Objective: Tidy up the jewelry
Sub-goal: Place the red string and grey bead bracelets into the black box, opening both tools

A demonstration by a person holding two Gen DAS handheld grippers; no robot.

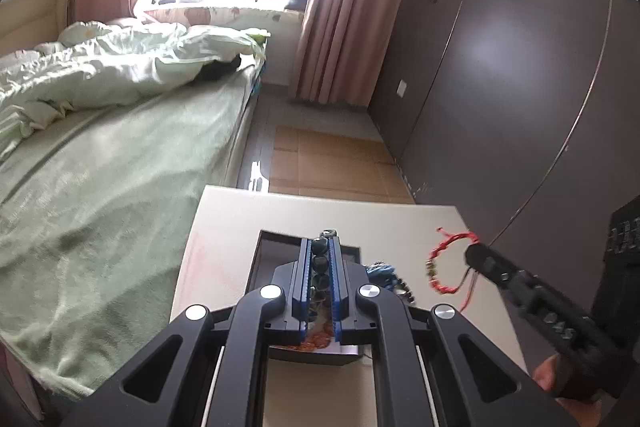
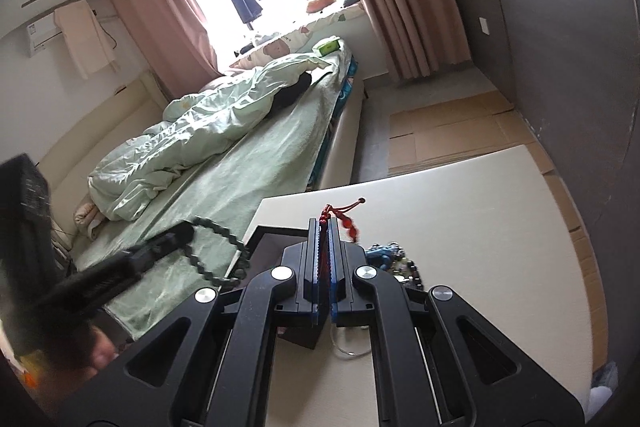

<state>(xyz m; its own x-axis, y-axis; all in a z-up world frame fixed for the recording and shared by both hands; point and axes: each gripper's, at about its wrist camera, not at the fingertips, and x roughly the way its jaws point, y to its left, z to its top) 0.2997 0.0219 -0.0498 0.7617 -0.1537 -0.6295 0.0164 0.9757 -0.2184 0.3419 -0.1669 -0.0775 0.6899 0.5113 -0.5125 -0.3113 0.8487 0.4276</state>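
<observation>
My left gripper (image 1: 321, 241) is shut on a dark green bead bracelet (image 1: 321, 259), whose beads run between the blue pads; from the right wrist view the same bracelet (image 2: 218, 251) hangs as a loop from the left gripper (image 2: 188, 227) above the bed's edge. My right gripper (image 2: 324, 221) is shut on a red cord bracelet (image 2: 346, 219) with a few red beads; in the left wrist view that red bracelet (image 1: 442, 261) dangles from the right gripper (image 1: 474, 251) over the white table (image 1: 400, 219). A dark open jewelry box (image 1: 272, 247) sits under the left gripper.
A pile of blue and dark bead jewelry (image 2: 394, 261) lies on the table beside the box. A bed with a green sheet (image 1: 100, 167) borders the table on the left. A grey wardrobe (image 1: 500, 87) stands on the right, with cardboard sheets (image 1: 332, 159) on the floor beyond the table.
</observation>
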